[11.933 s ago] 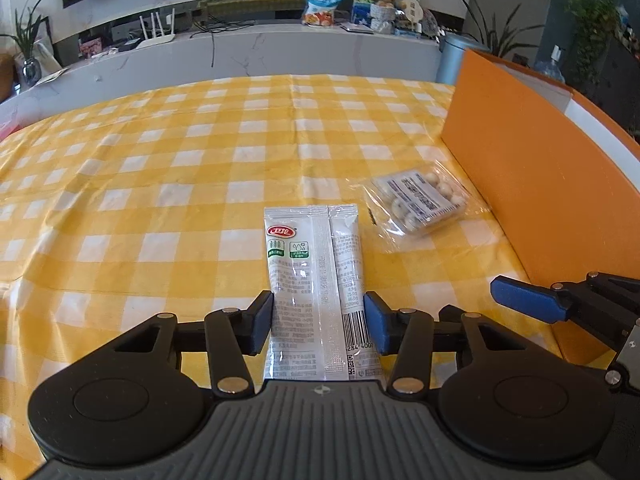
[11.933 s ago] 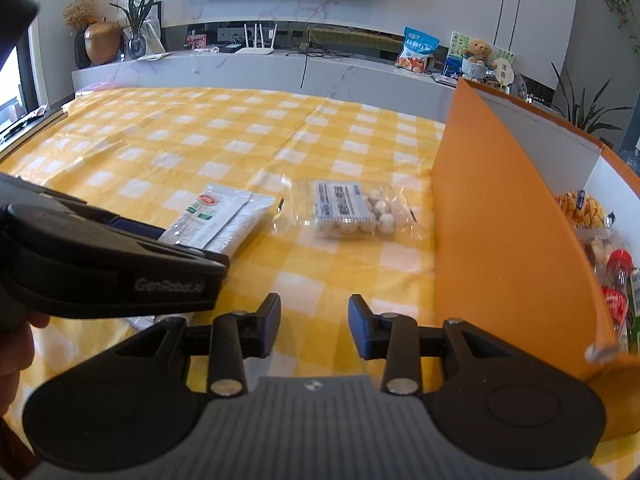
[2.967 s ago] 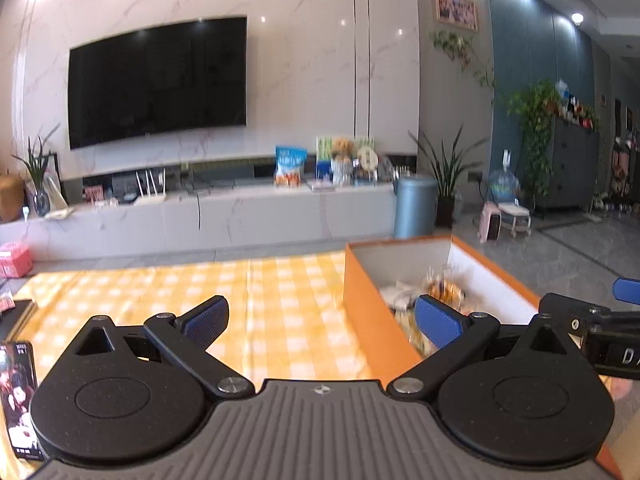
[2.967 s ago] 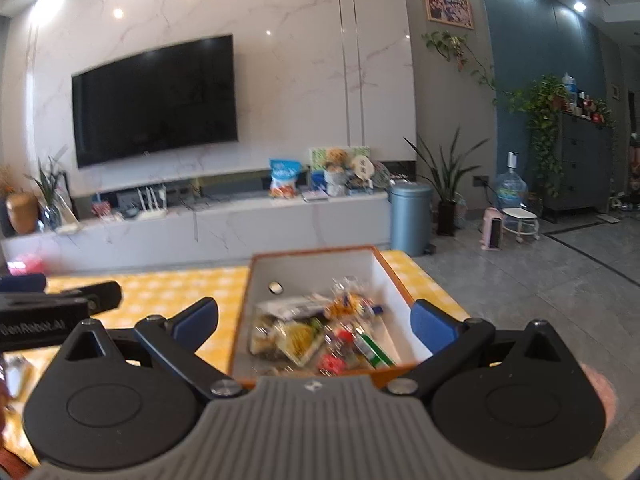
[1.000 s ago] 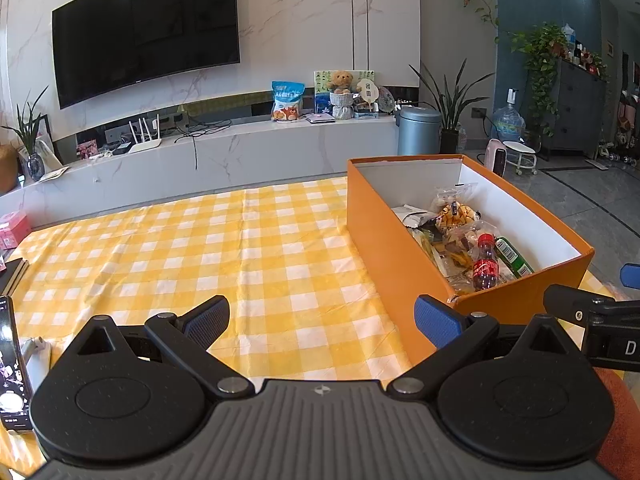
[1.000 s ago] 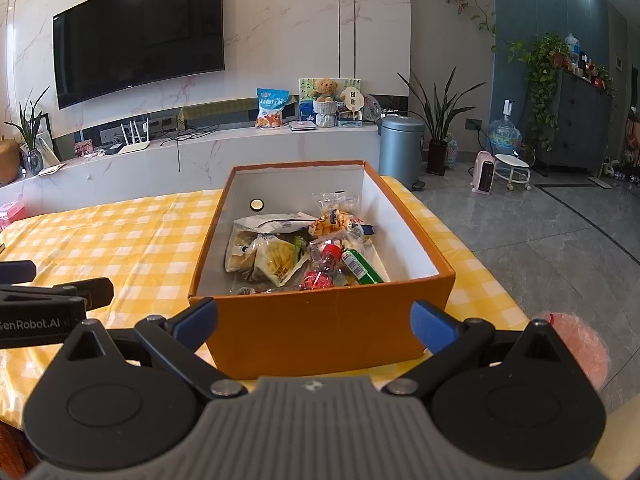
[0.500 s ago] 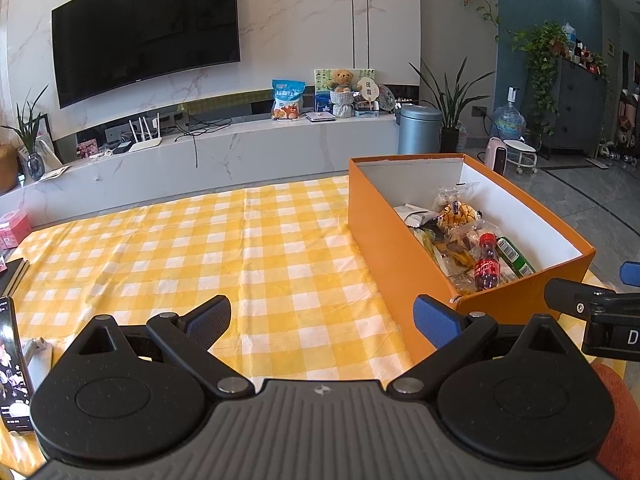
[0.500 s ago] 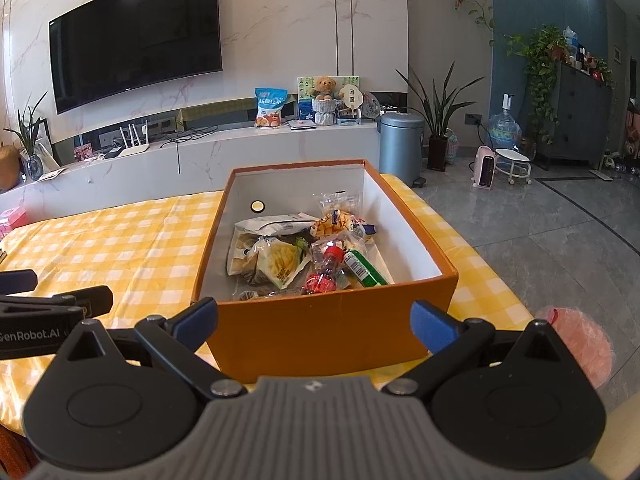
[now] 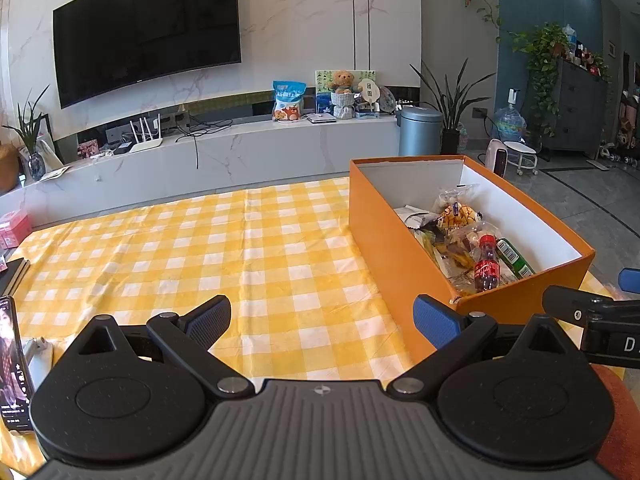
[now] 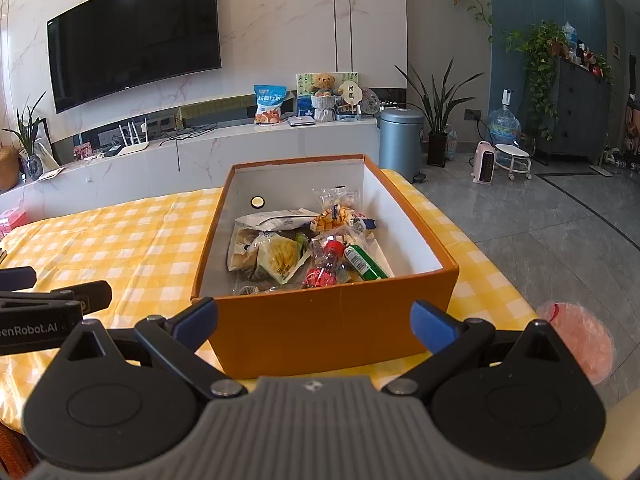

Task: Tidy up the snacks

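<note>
An orange box (image 10: 332,324) (image 9: 384,232) with a white inside stands on the yellow checked tablecloth (image 9: 200,252) (image 10: 120,240). It holds several snack packs, among them a yellow pack (image 10: 280,258), a small red-capped cola bottle (image 10: 326,262) (image 9: 487,266) and a green tube (image 10: 362,262). My right gripper (image 10: 314,320) is open, held back from the box's near wall with nothing in it. My left gripper (image 9: 322,316) is open and empty over the cloth, left of the box. The right gripper's finger (image 9: 588,306) shows at the left wrist view's right edge.
A phone (image 9: 14,364) on a stand and a book (image 9: 14,276) sit at the table's left edge. Behind the table runs a white marble TV bench (image 9: 240,152) with a router, snack bag and teddy bear. A grey bin (image 10: 400,140) and grey floor lie right.
Over the last second both grippers have barely shifted; they stay open and empty. Since 11.9 s ago the two packs on the cloth are gone from it and both grippers have pulled back.
</note>
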The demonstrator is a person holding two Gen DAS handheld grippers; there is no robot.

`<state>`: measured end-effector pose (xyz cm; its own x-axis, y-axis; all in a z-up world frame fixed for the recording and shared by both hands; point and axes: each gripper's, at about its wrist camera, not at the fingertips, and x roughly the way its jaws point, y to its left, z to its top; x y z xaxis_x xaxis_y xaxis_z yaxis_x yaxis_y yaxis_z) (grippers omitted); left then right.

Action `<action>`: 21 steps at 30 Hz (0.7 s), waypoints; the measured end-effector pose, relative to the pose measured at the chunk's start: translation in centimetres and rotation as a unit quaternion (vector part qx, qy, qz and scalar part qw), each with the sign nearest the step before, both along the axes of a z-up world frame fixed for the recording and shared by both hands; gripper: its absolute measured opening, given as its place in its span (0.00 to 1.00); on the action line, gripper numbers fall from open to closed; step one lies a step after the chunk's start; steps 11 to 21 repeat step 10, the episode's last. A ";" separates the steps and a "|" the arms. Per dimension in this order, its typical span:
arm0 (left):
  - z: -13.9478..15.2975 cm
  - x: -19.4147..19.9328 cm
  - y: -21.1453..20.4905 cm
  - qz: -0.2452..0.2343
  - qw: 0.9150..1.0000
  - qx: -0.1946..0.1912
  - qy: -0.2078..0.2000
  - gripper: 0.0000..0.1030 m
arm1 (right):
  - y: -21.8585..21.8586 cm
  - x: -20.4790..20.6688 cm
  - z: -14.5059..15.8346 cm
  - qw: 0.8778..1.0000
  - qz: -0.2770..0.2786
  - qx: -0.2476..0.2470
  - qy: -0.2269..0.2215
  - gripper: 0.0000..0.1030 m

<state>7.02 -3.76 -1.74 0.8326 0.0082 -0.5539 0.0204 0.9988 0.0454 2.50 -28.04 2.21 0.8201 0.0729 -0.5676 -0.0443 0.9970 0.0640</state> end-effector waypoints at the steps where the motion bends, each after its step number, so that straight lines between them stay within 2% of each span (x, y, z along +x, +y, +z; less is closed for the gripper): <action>1: 0.0 0.0 0.0 0.000 1.000 -0.001 0.000 1.00 | 0.0 0.0 0.0 1.000 0.000 0.000 0.000 0.97; 21: 0.1 -0.2 0.1 -0.001 1.000 -0.007 -0.003 1.00 | 0.4 -0.2 0.1 1.000 0.003 -0.002 0.005 0.97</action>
